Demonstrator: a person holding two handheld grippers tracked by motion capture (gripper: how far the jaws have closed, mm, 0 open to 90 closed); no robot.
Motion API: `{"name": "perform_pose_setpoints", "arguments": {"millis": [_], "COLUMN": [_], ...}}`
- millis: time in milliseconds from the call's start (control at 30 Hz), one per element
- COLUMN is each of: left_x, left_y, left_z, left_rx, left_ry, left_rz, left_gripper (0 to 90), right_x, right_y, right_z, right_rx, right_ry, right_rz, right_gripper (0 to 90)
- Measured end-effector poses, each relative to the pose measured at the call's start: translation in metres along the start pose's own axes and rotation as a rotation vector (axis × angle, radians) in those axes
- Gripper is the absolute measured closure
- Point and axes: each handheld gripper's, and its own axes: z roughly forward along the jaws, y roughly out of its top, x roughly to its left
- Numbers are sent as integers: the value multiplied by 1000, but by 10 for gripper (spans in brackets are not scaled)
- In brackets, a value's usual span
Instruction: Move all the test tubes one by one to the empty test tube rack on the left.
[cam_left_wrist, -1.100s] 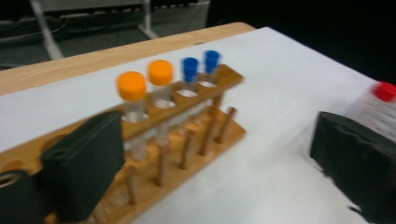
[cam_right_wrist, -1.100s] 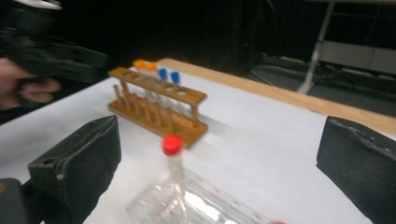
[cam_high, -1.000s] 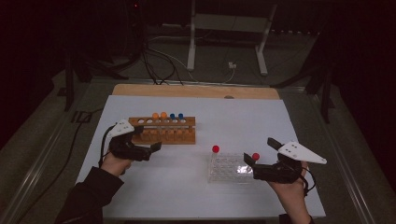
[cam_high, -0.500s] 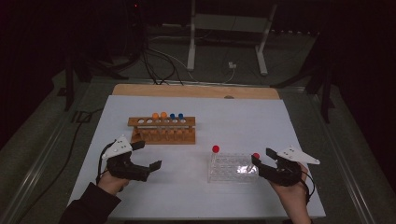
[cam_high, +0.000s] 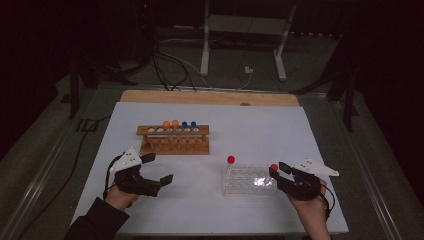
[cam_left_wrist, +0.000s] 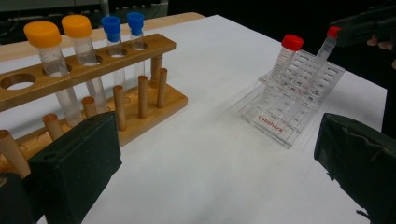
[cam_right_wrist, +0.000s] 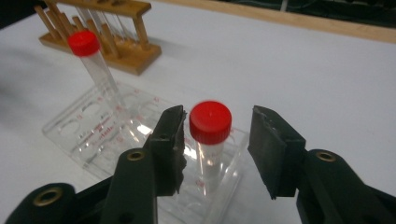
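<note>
The right gripper (cam_right_wrist: 215, 140) is shown with jaws parted around a red-capped tube (cam_right_wrist: 210, 122) seated in the clear rack (cam_high: 248, 181), one pad touching the cap. The left gripper (cam_high: 159, 170) is held wide open, empty. Beyond, a wooden rack (cam_high: 174, 140) carries orange- and blue-capped tubes; bare white table (cam_high: 260, 130) surrounds both.

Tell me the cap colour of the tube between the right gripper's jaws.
Red cap, clearest in the right gripper view.
</note>
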Motion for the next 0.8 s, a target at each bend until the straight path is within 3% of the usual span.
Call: {"name": "perform_pose_setpoints", "arguments": {"millis": [100,367,800], "left_x": [-1,0,1], "left_y": [0,-1,-1], "left_z": [0,0,0], "left_rx": [2,9,16], "left_ry": [4,-3,-8], "left_rz": [7,2,-3], "left_gripper": [15,15,15], "right_x": [0,3,7], "right_y": [0,-4,-9], "right_z": [0,5,14], "right_rx": [-3,59,165], "right_ry": [6,22,-16], "right_rz": [2,-7,-29], "right_gripper": [583,629,721]}}
